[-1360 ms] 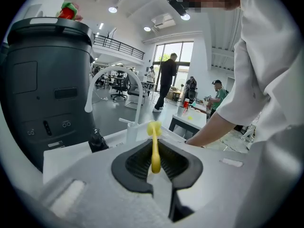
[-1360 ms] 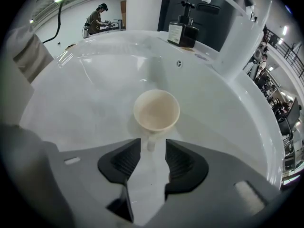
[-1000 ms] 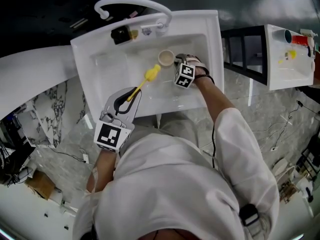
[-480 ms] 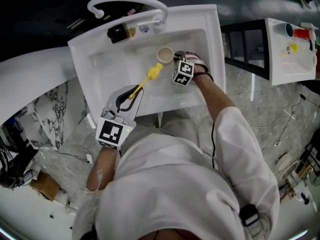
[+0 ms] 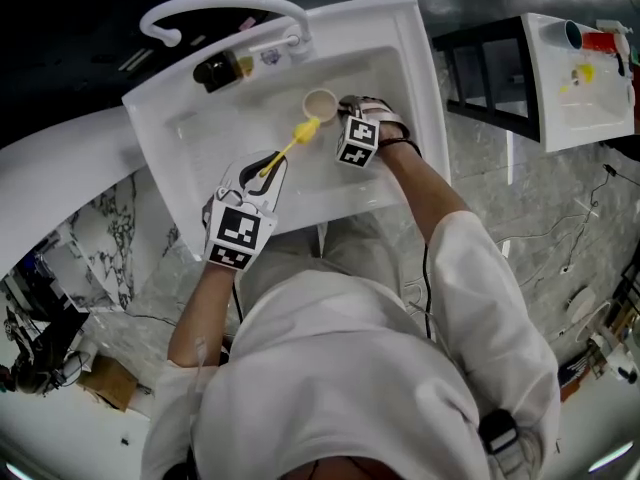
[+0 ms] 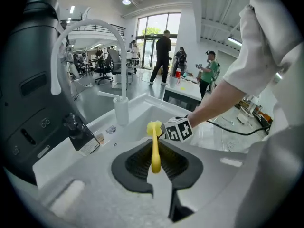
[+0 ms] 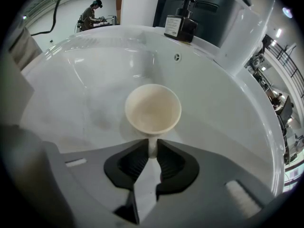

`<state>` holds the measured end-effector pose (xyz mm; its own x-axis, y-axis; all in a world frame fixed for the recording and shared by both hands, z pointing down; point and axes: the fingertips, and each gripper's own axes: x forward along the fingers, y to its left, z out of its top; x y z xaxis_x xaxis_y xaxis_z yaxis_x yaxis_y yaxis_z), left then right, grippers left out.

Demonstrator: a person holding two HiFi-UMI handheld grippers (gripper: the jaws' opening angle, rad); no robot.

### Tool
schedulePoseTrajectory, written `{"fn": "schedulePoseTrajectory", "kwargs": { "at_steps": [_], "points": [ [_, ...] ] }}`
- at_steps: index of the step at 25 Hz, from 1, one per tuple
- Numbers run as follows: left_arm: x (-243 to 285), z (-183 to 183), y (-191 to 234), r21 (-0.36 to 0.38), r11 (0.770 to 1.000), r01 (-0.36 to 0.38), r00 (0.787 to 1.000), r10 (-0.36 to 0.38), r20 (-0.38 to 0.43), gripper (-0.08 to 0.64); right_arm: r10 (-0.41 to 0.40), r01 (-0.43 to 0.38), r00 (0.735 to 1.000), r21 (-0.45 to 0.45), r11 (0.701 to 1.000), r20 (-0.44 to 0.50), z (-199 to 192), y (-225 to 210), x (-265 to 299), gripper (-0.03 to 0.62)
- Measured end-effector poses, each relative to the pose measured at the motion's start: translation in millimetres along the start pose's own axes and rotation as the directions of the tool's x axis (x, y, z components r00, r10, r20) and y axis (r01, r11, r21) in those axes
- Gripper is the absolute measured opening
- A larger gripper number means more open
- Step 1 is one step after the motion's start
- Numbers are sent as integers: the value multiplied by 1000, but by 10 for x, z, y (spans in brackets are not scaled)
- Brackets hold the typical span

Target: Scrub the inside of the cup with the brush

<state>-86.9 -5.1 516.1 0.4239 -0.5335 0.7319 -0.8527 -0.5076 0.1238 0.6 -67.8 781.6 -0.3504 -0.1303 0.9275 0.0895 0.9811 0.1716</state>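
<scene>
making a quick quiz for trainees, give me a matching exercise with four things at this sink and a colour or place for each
1 cup
2 brush
3 bottle
4 tap

a yellow, in the left gripper
b white, arching over the sink
c dark, on the sink's back rim
d cream, handle in the right gripper

Pairs: 1-d, 2-a, 3-c, 4-b
</scene>
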Motion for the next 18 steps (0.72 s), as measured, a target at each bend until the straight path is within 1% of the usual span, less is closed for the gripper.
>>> {"fn": "schedulePoseTrajectory", "kwargs": {
  "at_steps": [5,9,14,18],
  "points": [
    [460,-211,56,79,996,33,994,-25,-110,40,-1,0,1000,11,1000,4,16,-2,-3,51],
    [725,-332,91,134,990,46,983,-21,-184,40,10,-10,1000,20,1000,-9,-26,25,-6,51],
    [1018,-558,165,214,974,70,956,-5,-293,40,13,-13,1000,21,1000,-5,-10,28,-14,51],
    [1230,-656,160,289,952,99,935,10,-354,40,8,-8,1000,28,1000,0,-16,35,-23,51]
  ]
}}
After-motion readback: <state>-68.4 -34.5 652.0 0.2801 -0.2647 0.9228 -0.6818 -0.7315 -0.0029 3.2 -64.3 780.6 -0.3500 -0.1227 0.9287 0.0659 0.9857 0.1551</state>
